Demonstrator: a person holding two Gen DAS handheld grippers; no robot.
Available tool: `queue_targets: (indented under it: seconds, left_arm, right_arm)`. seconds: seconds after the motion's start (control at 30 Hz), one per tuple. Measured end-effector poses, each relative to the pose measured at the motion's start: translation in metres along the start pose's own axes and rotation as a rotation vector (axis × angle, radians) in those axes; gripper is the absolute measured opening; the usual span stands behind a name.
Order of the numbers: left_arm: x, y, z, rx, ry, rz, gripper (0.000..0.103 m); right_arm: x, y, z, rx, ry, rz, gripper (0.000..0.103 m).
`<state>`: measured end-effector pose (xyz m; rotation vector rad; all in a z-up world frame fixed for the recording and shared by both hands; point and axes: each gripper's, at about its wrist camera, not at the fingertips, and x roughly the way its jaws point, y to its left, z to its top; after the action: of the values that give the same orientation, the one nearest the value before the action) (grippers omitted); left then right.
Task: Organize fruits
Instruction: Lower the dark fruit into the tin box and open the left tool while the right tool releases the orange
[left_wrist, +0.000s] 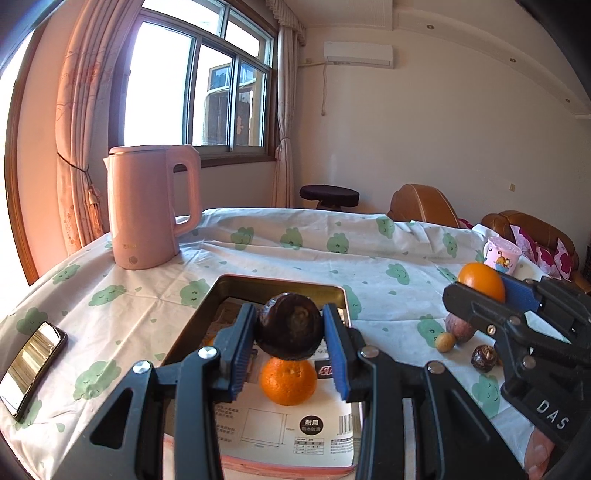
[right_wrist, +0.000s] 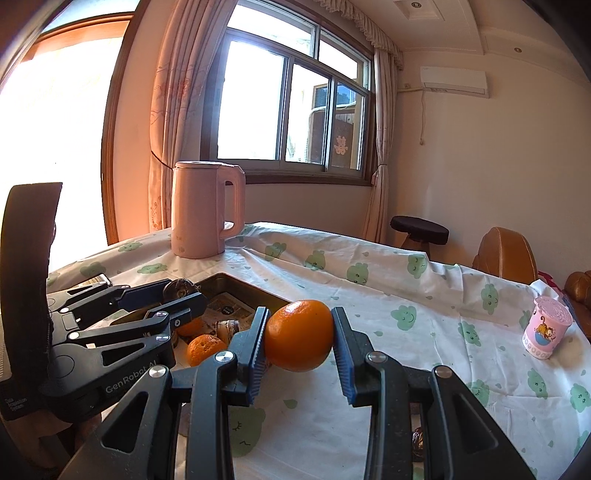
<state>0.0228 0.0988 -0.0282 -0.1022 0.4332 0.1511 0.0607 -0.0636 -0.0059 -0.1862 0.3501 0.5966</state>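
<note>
My left gripper (left_wrist: 290, 330) is shut on a dark brown round fruit (left_wrist: 290, 326) and holds it above a metal tray (left_wrist: 273, 284). An orange (left_wrist: 288, 382) lies in the tray right below it. My right gripper (right_wrist: 299, 341) is shut on another orange (right_wrist: 299, 339) and holds it above the tablecloth to the right of the tray (right_wrist: 236, 282). In the left wrist view this gripper (left_wrist: 484, 291) and its orange (left_wrist: 480, 280) are at the right. Loose fruits lie on the cloth there: a purple one (left_wrist: 458, 326), a small yellow one (left_wrist: 445, 341), a dark wrinkled one (left_wrist: 484, 356).
A pink kettle (left_wrist: 151, 203) stands at the table's far left. A phone (left_wrist: 31, 365) lies near the left edge. A pink cup (right_wrist: 546, 328) stands at the right. Two more oranges (right_wrist: 205, 347) and printed paper lie in the tray. Sofas and a stool stand behind the table.
</note>
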Motion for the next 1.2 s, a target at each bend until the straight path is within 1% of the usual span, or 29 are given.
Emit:
queue_targets:
  seconds: [0.13,0.37,0.53,0.87,1.2]
  left_arm:
    - [0.000,0.014,-0.001,-0.016,0.007,0.022,0.038]
    - [0.004,0.034,-0.006,-0.033,0.042,0.058,0.038]
    - [0.006,0.039,-0.011,-0.032,0.063,0.072,0.038]
    - [0.008,0.047,-0.015,-0.037,0.081,0.092,0.038]
    - [0.010,0.052,-0.019,-0.032,0.100,0.101,0.038]
  right_arm:
    - [0.006,0.008,0.000,-0.008,0.007,0.019,0.035]
    - [0.016,0.021,-0.001,-0.017,0.021,0.055,0.035]
    - [0.023,0.032,-0.003,-0.026,0.035,0.076,0.035]
    - [0.032,0.047,-0.008,-0.038,0.058,0.105,0.035]
    - [0.040,0.056,-0.012,-0.051,0.086,0.121,0.035]
